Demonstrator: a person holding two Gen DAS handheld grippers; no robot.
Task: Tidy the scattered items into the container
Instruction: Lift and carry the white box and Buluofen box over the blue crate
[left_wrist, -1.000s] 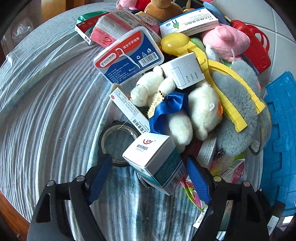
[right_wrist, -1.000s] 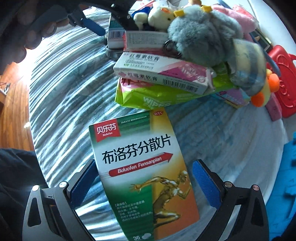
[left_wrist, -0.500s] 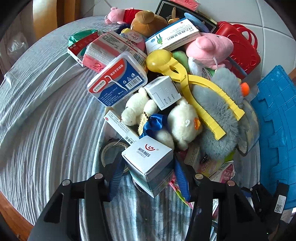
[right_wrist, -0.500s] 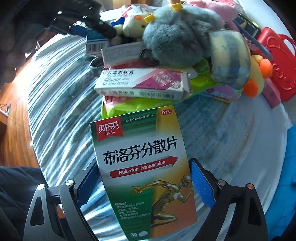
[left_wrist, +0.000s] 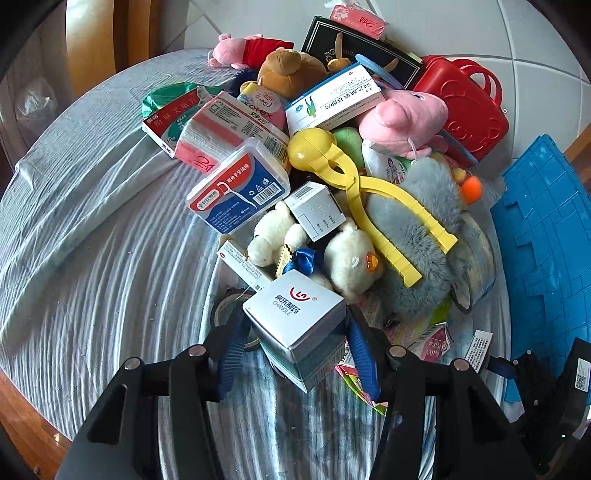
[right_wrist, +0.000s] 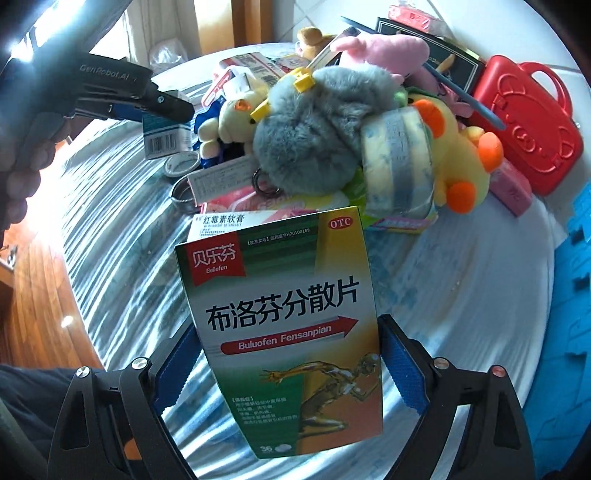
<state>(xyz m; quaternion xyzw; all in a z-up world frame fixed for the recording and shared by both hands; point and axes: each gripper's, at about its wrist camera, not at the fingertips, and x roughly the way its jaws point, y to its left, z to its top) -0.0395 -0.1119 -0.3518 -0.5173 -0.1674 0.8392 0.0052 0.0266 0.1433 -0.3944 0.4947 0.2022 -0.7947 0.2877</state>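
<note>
My left gripper (left_wrist: 295, 354) is shut on a small white and teal medicine box (left_wrist: 297, 317), held just above the striped cloth in front of the pile. That same gripper (right_wrist: 147, 103) with its box (right_wrist: 166, 134) shows at the upper left of the right wrist view. My right gripper (right_wrist: 288, 365) is shut on a large green and orange ibuprofen box (right_wrist: 284, 332), its blue pads against both side edges, lifted off the cloth. The blue container (left_wrist: 546, 236) lies at the right edge, beside the pile; its edge (right_wrist: 576, 258) also shows in the right wrist view.
A heap of items covers the round table (left_wrist: 92, 266): a grey plush (left_wrist: 417, 236), yellow tongs (left_wrist: 373, 192), a floss box (left_wrist: 240, 188), a white bear (left_wrist: 347, 258), a pink pig (left_wrist: 402, 122), a red case (left_wrist: 469, 107), a tape roll (left_wrist: 225, 314) and a yellow duck (right_wrist: 458, 155).
The left jaws closed onto the small white box and lifted it off the cloth. The right jaws closed onto the ibuprofen box and raised it; both views have pulled back from the pile.
</note>
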